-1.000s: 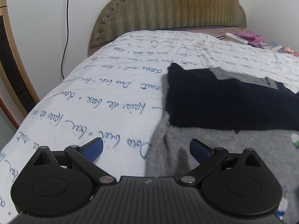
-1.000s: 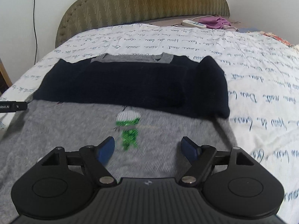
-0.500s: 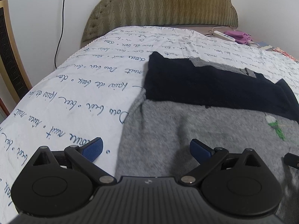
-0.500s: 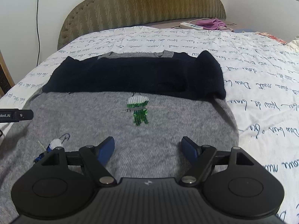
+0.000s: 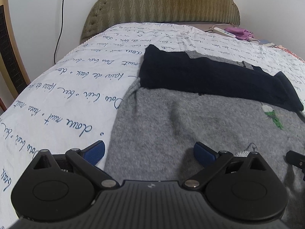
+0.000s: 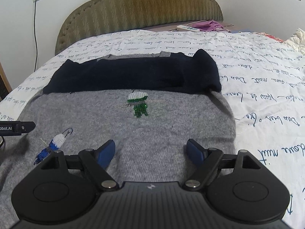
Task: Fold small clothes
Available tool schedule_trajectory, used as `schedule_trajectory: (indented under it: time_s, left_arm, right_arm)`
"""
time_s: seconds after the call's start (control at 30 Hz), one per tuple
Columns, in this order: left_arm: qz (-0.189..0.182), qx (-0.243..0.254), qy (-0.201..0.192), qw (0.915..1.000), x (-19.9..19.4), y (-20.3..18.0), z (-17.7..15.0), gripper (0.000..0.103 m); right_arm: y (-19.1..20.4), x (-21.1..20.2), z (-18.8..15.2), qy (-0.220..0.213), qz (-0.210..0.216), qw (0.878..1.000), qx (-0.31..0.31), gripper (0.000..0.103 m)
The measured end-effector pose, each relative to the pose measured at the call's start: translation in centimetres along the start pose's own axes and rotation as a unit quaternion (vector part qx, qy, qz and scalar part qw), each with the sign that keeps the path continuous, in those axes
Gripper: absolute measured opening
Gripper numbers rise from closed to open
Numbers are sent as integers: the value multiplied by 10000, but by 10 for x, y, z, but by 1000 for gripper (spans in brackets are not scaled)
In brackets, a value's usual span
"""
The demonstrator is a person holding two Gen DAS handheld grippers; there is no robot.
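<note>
Sweater [image 6: 152, 126], grey knit with dark navy sleeves [image 6: 133, 74] folded across its chest, lay flat on the script-printed bedspread [image 5: 66, 95], collar toward the headboard [image 6: 141, 9]. Over the preceding second I had drawn both grippers back toward the near hem, so that more of the grey body came into view, including a small blue embroidered figure [image 6: 53, 145] beside the green one [image 6: 140, 105].

My right gripper [image 6: 151, 150] hung over the lower middle of the grey panel; its jaws had just opened slightly further, stood wide, and held nothing, though cloth lay under the gap between them. My left gripper [image 5: 149, 152] stood equally wide and empty, straddling the sweater's left edge: one blue pad over the bedspread, the other over the knit. Its tip showed at the left margin of the right wrist view.

I judged that the sleeve fold was complete and that the retreat set up the next fold, in which the hem would be pinched at both sides and carried up over the sleeves. The hem itself was hidden beneath the gripper bodies, so contact there could not be confirmed.
</note>
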State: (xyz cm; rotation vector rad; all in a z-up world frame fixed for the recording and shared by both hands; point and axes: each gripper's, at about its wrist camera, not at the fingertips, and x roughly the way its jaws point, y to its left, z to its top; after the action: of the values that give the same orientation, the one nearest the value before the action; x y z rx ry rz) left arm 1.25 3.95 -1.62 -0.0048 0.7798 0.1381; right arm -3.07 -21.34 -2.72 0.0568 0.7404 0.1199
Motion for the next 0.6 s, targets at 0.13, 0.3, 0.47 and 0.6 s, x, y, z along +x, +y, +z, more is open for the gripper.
schedule_trajectory:
  time_s: [0.13, 0.3, 0.47, 0.6]
  left_arm:
    - [-23, 58, -39, 10000, -7, -4, -6, 101]
    - [-39, 115, -123, 9999, -19, -7, -12, 101]
    - [-69, 172, -161, 9997, -32, -11, -20, 101]
    - [-49, 229, -235, 9994, -49, -13, -27, 101]
  right_arm:
    - [3, -5, -4, -9, -29, 10000, -52, 83]
    - [6, -15, -9, -25, -46, 10000, -81, 83]
    - [10, -27, -14, -49, -25, 9999, -150, 83]
    - [16, -43, -18, -95, 28, 9996, -260, 83]
